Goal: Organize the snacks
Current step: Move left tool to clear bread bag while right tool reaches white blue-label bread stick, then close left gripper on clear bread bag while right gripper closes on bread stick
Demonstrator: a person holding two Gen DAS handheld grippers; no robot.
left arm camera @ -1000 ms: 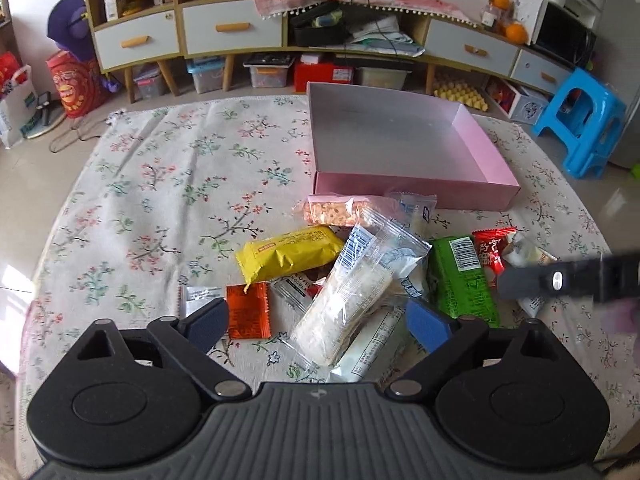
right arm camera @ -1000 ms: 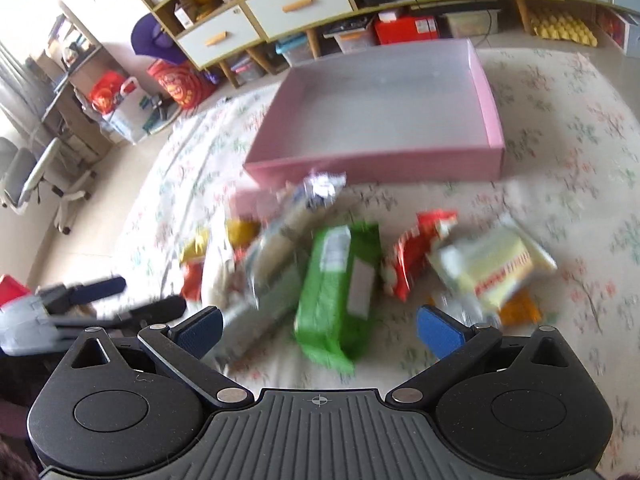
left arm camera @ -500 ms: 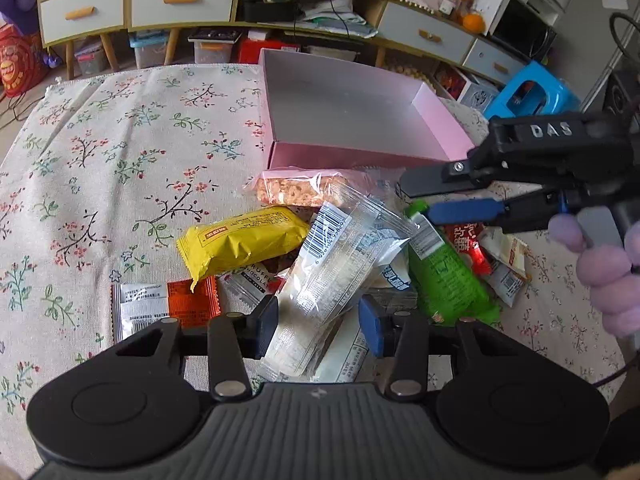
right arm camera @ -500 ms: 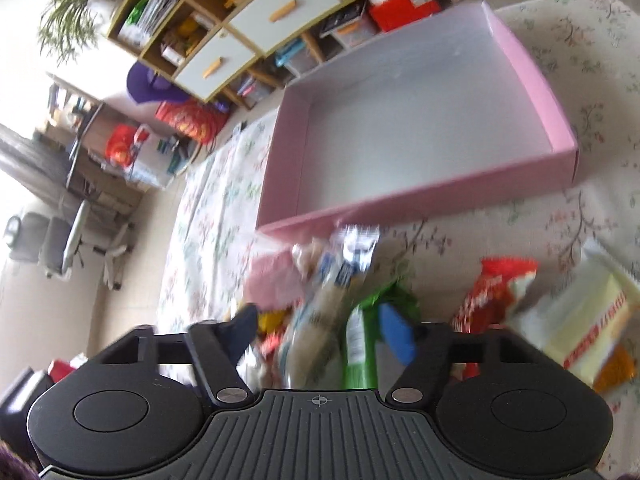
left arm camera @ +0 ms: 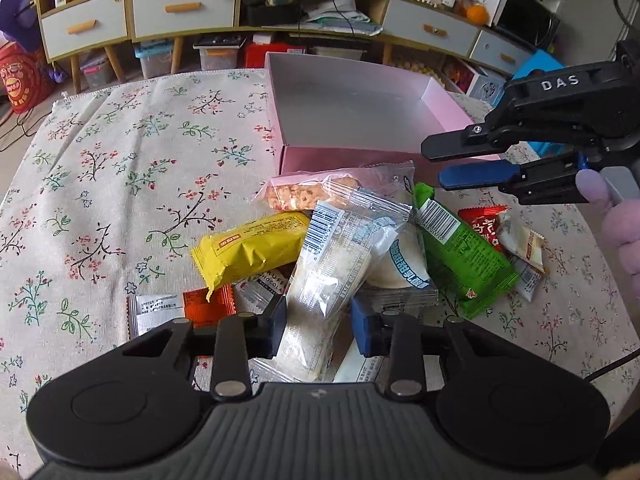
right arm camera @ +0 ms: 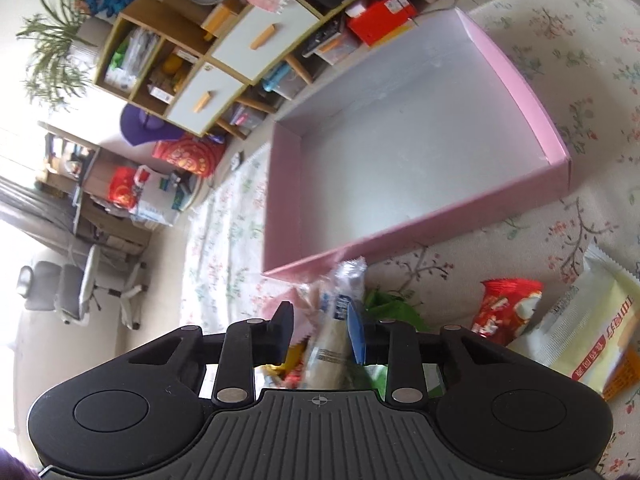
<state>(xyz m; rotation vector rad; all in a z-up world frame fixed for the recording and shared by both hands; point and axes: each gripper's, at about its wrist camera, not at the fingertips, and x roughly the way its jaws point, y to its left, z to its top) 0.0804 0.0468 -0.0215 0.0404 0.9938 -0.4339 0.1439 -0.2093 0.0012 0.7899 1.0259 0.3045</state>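
Note:
A pile of snack packets lies on the flowered cloth in front of an empty pink box [left arm camera: 360,112]. My left gripper [left arm camera: 318,334] is shut on the near end of a long clear white-cracker packet [left arm camera: 332,264]. A yellow bar [left arm camera: 248,246], a green packet [left arm camera: 460,248] and an orange sachet [left arm camera: 208,304] lie beside it. My right gripper [right arm camera: 320,330] has its jaws narrowed around the far end of the same clear packet [right arm camera: 336,320]. It also shows in the left wrist view [left arm camera: 440,164], just above the pile by the box's front wall [right arm camera: 400,236].
A red packet [right arm camera: 504,308] and a pale yellow packet [right arm camera: 588,332] lie right of the pile. Low cabinets with drawers [left arm camera: 180,8], storage bins and a blue stool [left arm camera: 540,64] stand behind the table. An office chair [right arm camera: 72,284] is on the floor at left.
Both grippers went from wide open to narrowed around the clear packet. The right gripper swung in from the right side toward the pile's far end and tilted.

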